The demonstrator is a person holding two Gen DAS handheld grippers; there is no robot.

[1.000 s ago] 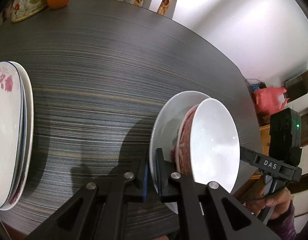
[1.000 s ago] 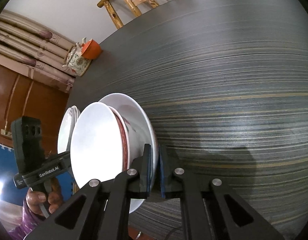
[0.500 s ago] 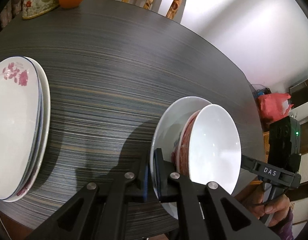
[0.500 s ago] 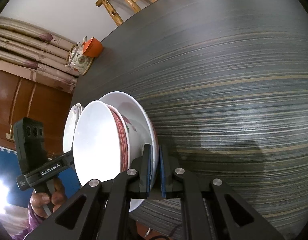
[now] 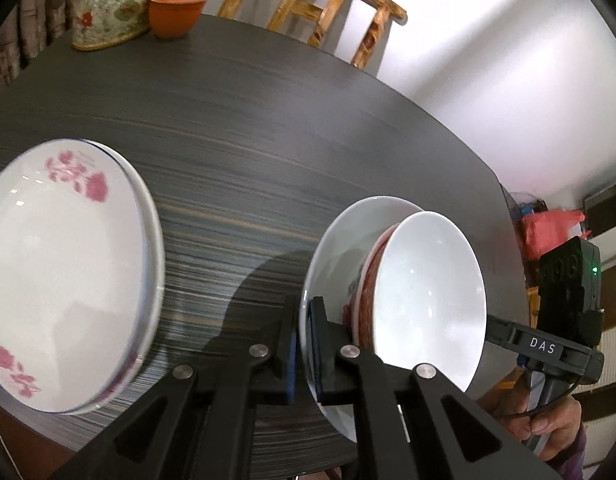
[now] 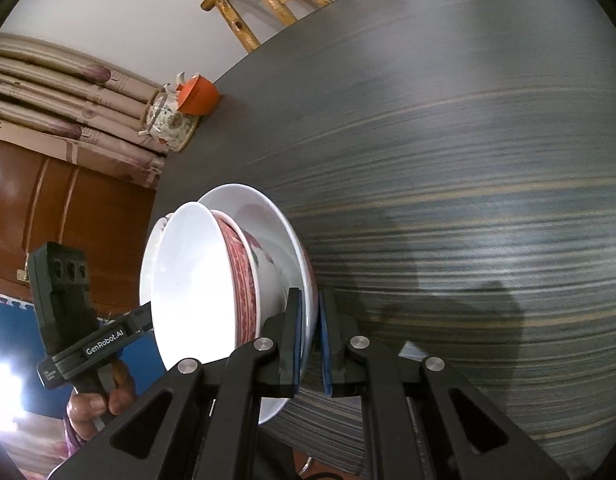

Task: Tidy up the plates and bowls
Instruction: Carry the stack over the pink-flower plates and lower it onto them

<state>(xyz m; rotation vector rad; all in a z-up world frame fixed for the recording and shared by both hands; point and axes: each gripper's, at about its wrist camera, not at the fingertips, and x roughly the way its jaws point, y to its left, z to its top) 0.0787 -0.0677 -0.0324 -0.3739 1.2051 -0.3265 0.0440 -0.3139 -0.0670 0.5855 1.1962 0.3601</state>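
Observation:
Both grippers hold one white plate (image 5: 340, 236) by opposite rims, above the dark table. On the plate sit two nested bowls: a red-patterned bowl (image 5: 368, 264) with a plain white bowl (image 5: 428, 300) inside it. My left gripper (image 5: 304, 344) is shut on the plate's rim. My right gripper (image 6: 310, 336) is shut on the other rim; the plate (image 6: 284, 232) and bowls (image 6: 196, 288) show there too. A stack of white plates with pink flowers (image 5: 64, 272) lies on the table to the left, close to the held plate.
A flowered teapot (image 5: 108, 8) and an orange lidded cup (image 5: 178, 12) stand at the table's far edge. A wooden chair (image 5: 324, 8) is behind the table (image 5: 268, 128). A red bag (image 5: 548, 228) lies beyond the right edge.
The held plate with bowls has moved left toward the flowered plate stack, which now looms larger and nearer. Both grippers stay shut on the plate.

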